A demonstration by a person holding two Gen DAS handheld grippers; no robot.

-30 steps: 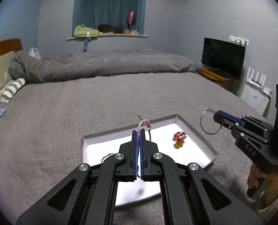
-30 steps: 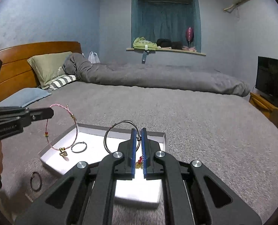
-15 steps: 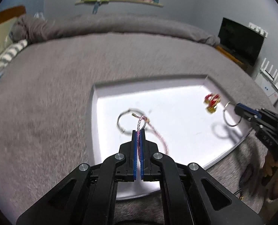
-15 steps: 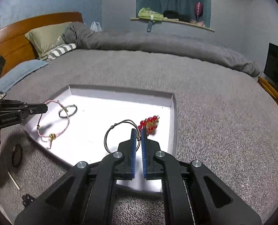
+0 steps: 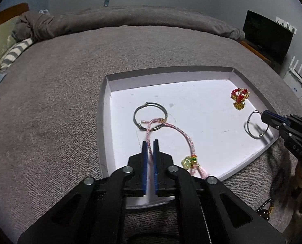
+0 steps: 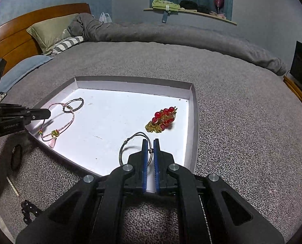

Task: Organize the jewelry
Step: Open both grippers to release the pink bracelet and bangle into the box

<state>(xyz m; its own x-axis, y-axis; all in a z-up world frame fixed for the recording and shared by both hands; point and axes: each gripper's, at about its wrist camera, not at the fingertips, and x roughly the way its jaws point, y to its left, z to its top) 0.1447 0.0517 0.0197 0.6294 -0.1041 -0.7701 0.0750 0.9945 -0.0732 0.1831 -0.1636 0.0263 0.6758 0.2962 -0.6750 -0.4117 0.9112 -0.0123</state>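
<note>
A pink cord bracelet (image 5: 172, 129) and a wire bangle (image 6: 133, 149) are being set into the white tray (image 5: 104, 105), apparently pinched by near-closed left tongs (image 5: 150, 142) and right tongs (image 6: 150, 141); release is called for next.

Your right gripper (image 6: 150, 145) sits low over the near right part of the white tray (image 6: 194, 109), its blue pads pinched on the wire bangle (image 6: 124, 146), whose loop extends left of the fingers. Just beyond lies the red-and-gold beaded piece (image 6: 163, 120), flat on the tray floor. At far left, your left gripper (image 6: 47, 113) reaches over the tray edge, tip at the pink cord bracelet (image 6: 69, 120), which overlaps a second wire bangle (image 6: 74, 104). Tray rests on the grey bedspread (image 6: 232, 122). Dark beads (image 6: 27, 211) lie on the bedspread, lower left.
</note>
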